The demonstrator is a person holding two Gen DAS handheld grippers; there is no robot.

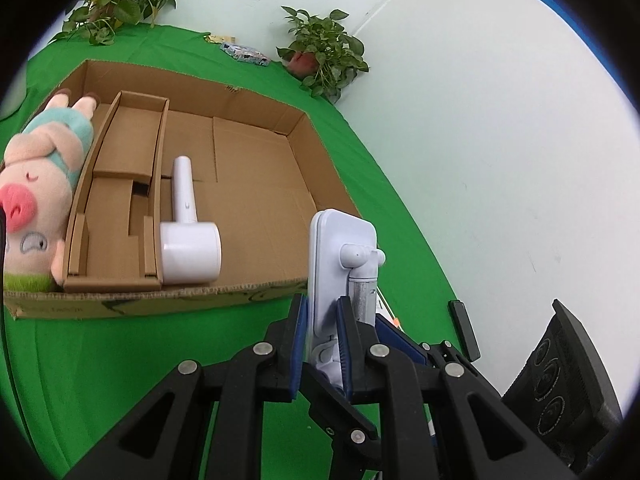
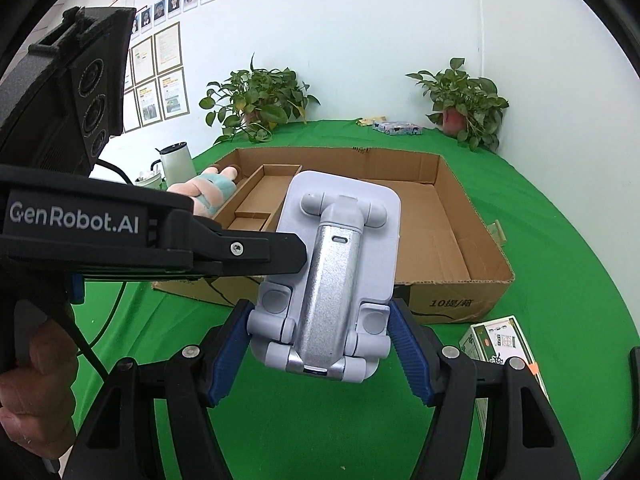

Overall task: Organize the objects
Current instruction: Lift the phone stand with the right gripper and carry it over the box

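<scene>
Stand [image 2: 332, 272] is held by both of our grippers, up off the green cloth [image 1: 120, 360] just in front of the box [image 1: 256, 184]. Left gripper [image 1: 322, 344] has its jaws nearly closed, pinching the thin edge of the white plate; right gripper [image 2: 320, 354] has its jaws about half open, pads pressing on the two sides of the hinged base. We read it as a folding phone stand: white plastic plate, silver metal arm, hinge at each end. Likely light, rigid in each part, but the hinges may swing, so a one-point grip could let the plate flop. Smooth plastic looks slippery against the pads; the ribbed blue pads help. Best hold, in our judgement, is what we have: one grip across the base at the hinge knuckles, one on the plate edge to lock the fold. Box already holds a plush pig [image 1: 36, 184] along its left wall, a cardboard insert [image 1: 116, 200] next to it, and a white hair dryer [image 1: 188, 236] beside the insert; right half of the floor is bare. A small green carton [image 2: 500, 340] lies on the cloth outside the box, near the right gripper. Next we would set the stand flat on that bare floor, plate down, well apart from the dryer.
</scene>
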